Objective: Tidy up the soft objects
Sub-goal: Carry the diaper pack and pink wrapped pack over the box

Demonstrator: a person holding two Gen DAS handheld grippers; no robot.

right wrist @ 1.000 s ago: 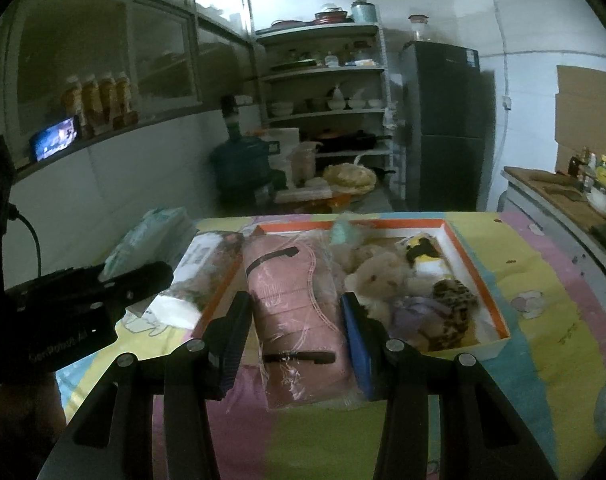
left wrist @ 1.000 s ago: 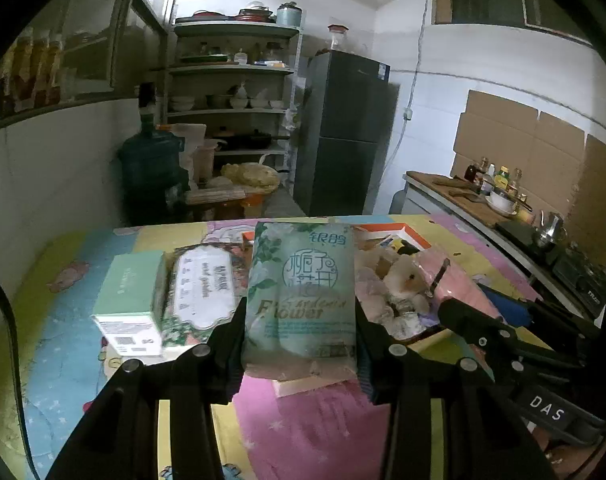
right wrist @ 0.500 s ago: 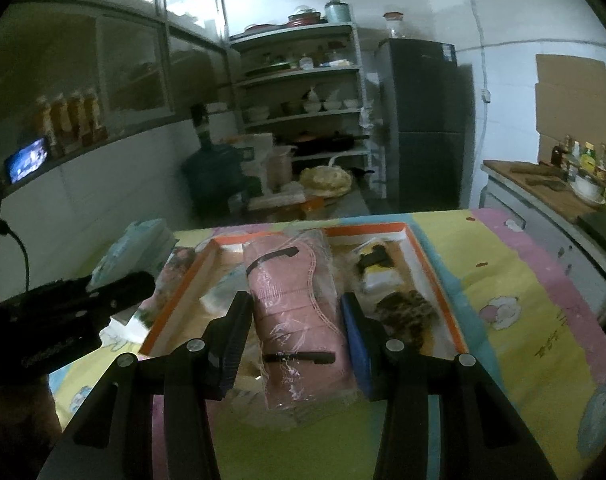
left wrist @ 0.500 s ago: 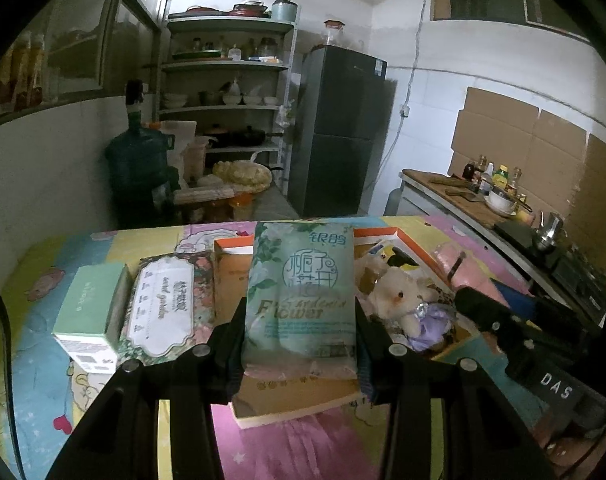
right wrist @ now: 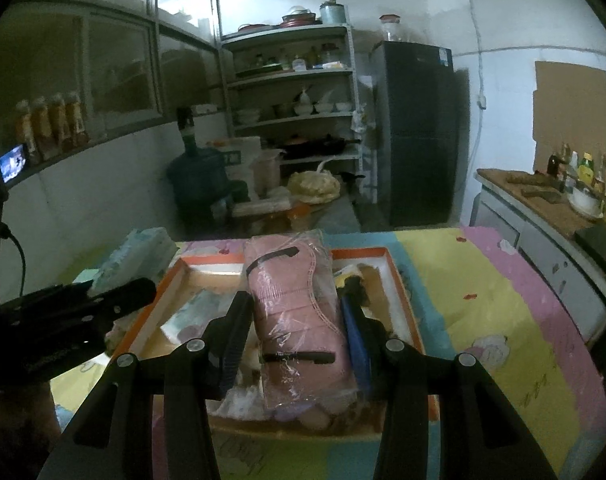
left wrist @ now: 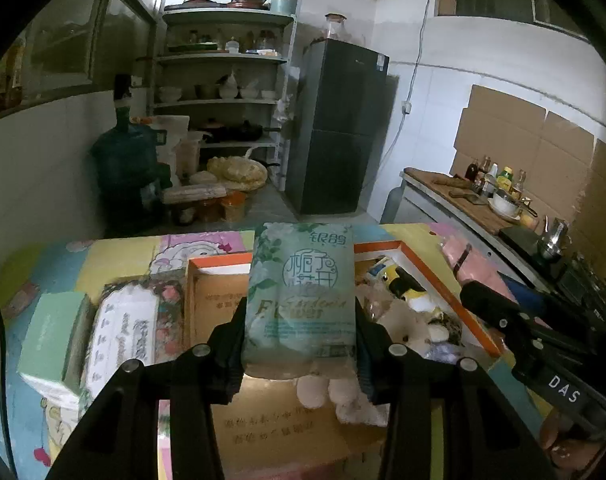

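Note:
My left gripper (left wrist: 301, 340) is shut on a green tissue pack (left wrist: 301, 300) and holds it over the orange-rimmed cardboard box (left wrist: 219, 264). My right gripper (right wrist: 295, 332) is shut on a pink item wrapped in clear plastic (right wrist: 297, 312) and holds it above the same box (right wrist: 399, 280). Plush toys (left wrist: 407, 296) lie in the right part of the box. A floral wipes pack (left wrist: 123, 328) and a mint green carton (left wrist: 51, 336) lie on the table left of the box. The right gripper shows in the left wrist view (left wrist: 503, 320), the left gripper in the right wrist view (right wrist: 83, 304).
The table has a colourful cartoon cover (right wrist: 503, 300). Behind it are a water jug (left wrist: 127, 168), shelves of dishes (left wrist: 223, 92) and a dark fridge (left wrist: 339, 128). A counter with bottles (left wrist: 483, 192) runs along the right wall.
Both grippers have moved forward over the box with their loads still held. The box and plush toys now lie nearer and below the fingers.

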